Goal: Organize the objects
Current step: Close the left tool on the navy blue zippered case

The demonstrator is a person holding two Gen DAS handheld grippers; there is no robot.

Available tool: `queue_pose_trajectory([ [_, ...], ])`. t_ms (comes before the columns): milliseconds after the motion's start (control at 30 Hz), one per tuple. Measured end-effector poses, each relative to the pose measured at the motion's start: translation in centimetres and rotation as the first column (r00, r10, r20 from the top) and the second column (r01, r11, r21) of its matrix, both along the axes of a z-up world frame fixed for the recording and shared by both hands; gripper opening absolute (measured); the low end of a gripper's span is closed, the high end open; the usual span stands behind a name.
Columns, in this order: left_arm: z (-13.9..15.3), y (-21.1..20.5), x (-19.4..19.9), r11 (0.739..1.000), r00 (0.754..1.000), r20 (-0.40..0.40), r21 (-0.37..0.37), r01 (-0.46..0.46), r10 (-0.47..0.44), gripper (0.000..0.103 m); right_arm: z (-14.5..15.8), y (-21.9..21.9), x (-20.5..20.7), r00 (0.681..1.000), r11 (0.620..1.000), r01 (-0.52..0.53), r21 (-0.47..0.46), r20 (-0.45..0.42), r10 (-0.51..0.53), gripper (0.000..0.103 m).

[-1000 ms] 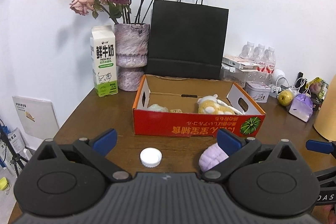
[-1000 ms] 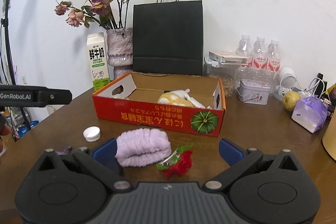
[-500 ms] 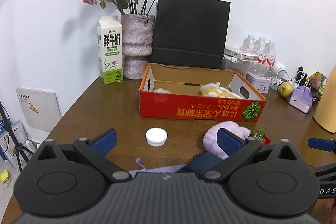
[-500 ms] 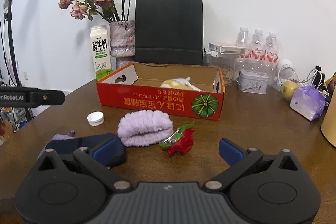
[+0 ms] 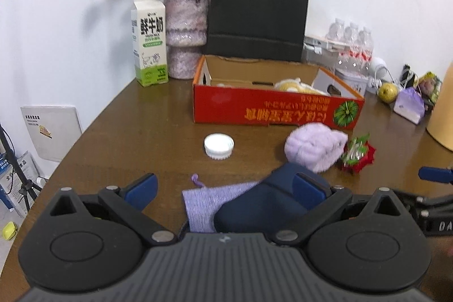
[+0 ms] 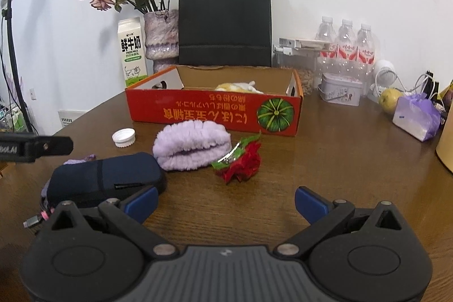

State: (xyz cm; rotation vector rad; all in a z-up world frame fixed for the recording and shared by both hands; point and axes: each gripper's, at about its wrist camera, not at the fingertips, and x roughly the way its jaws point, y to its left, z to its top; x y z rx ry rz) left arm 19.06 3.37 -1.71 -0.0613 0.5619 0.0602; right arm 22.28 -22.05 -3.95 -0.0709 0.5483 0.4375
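On the brown table a navy zip case (image 5: 263,207) lies on a purple knit pouch (image 5: 202,203), right in front of my left gripper (image 5: 225,188). That gripper is open, with its right finger over the case. Further out lie a white cap (image 5: 218,145), a lilac fluffy headband (image 5: 314,149) and a red rose clip (image 5: 358,156). Behind them stands the red cardboard box (image 5: 277,106), holding a yellow plush toy (image 5: 297,85). My right gripper (image 6: 226,201) is open over bare table. The navy case (image 6: 104,177) is by its left finger and the rose clip (image 6: 240,160) lies ahead.
At the back stand a milk carton (image 5: 148,41), a vase of dried roses (image 5: 185,30) and a black paper bag (image 5: 257,16). Water bottles (image 6: 346,44), a tin (image 6: 341,88), a pear (image 6: 389,99) and a purple bag (image 6: 416,115) crowd the right. The table's rounded edge falls away on the left.
Both grippers have drawn back from the box toward the near table edge. The navy case and purple pouch have come into view in front of them. Both stay open.
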Motion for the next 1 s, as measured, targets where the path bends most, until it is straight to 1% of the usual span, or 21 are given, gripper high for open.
queue_pose_trajectory([
  [400,-2.0,-2.3,1.7,0.993,0.992,-0.071,0.042,0.111,-0.108,0.103,-1.5,-0.5,0.8,0.999,0.999,0.025,0.026,-0.032,-0.025,0.103],
  [567,-2.9,-2.8,3.0,0.991,0.987,-0.095,0.020,0.134,-0.131,0.103,-1.6,-0.8,0.9,0.999,0.998,0.039,0.038,-0.036,-0.038,0.103],
  [700,-3.5,-3.2,3.5,0.990,0.985,-0.100,0.013,0.142,-0.140,0.103,-1.7,-0.8,0.9,0.999,0.998,0.040,0.041,-0.034,-0.039,0.103],
  [833,-3.8,-2.9,3.5,0.990,0.987,-0.086,-0.007,0.138,-0.138,0.103,-1.7,-0.7,0.8,0.999,0.999,0.034,0.040,-0.033,-0.033,0.103],
  [1000,-4.2,-3.3,3.5,0.990,0.988,-0.070,0.008,0.140,-0.139,0.103,-2.0,-0.2,0.7,0.999,0.999,0.028,0.027,-0.036,-0.027,0.103],
])
